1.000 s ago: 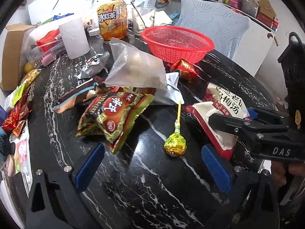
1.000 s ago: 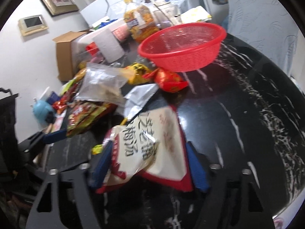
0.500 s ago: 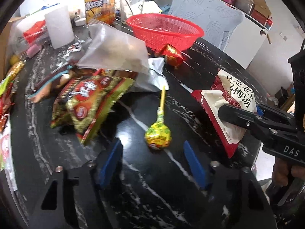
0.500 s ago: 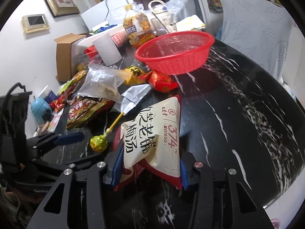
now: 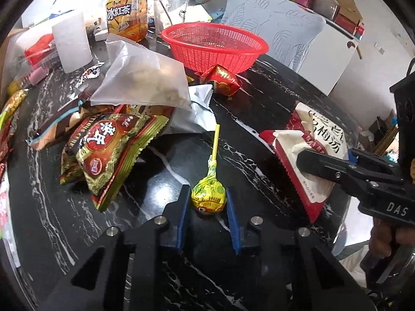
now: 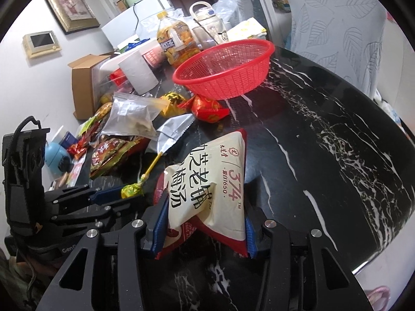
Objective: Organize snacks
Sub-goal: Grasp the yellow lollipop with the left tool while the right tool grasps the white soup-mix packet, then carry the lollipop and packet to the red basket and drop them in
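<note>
My left gripper (image 5: 207, 202) is shut on the head of a yellow-wrapped lollipop (image 5: 208, 194) that lies on the black marble table (image 5: 129, 233), its yellow stick pointing away. My right gripper (image 6: 205, 223) is shut on a white and red snack bag (image 6: 207, 184), its near end raised off the table. That bag also shows in the left wrist view (image 5: 311, 150), and the lollipop shows in the right wrist view (image 6: 132, 190). An empty red basket (image 5: 215, 44) stands at the far side of the table (image 6: 223, 70).
A heap of snack packs lies left: a red-gold pack (image 5: 109, 150), a clear pouch (image 5: 145, 77), a silver wrapper (image 5: 192, 114). A red candy bag (image 5: 223, 80) lies by the basket. An iced tea bottle (image 5: 127, 13), a paper roll (image 5: 72, 44) and a cardboard box (image 6: 85, 83) stand behind.
My left gripper moved forward and closed from wide open onto the lollipop head. My right gripper stayed shut on the snack bag and lifted its near end a little.
</note>
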A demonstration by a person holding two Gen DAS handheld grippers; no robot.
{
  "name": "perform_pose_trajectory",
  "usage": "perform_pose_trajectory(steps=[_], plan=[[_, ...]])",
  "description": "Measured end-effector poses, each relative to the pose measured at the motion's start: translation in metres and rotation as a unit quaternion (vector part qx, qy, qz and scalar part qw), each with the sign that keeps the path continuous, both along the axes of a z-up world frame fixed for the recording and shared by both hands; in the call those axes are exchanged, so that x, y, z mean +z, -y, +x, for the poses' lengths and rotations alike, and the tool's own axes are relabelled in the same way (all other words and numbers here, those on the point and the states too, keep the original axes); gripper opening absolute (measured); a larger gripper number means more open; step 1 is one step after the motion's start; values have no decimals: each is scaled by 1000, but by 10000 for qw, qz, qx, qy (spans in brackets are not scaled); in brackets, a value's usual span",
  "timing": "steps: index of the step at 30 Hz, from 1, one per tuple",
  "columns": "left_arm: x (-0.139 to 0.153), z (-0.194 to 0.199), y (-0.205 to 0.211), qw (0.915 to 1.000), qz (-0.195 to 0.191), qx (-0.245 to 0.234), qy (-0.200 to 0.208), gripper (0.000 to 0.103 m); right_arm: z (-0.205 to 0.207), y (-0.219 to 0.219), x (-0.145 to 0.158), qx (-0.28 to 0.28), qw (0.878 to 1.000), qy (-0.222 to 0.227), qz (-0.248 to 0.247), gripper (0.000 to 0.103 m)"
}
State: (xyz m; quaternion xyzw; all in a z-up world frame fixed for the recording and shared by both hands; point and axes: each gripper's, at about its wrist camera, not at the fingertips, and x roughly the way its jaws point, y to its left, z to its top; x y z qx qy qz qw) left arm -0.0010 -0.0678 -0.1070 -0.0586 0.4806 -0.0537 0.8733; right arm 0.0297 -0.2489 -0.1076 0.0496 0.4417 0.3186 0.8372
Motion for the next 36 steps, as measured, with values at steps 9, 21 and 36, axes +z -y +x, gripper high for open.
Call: perform_pose_trajectory(steps=[9,21,36], plan=[[13,-13,-1,9997,23,-77,238,26,-7,2,-1,-86,9999,-44,92,47],[53,-31,-3,9958,-1,-161,897,26,-29,2,22,-154,9994,102,306,47],[109,4,-12,9864,17,-384,1601,26,-15,-7,76,-231,9962,743,379,47]])
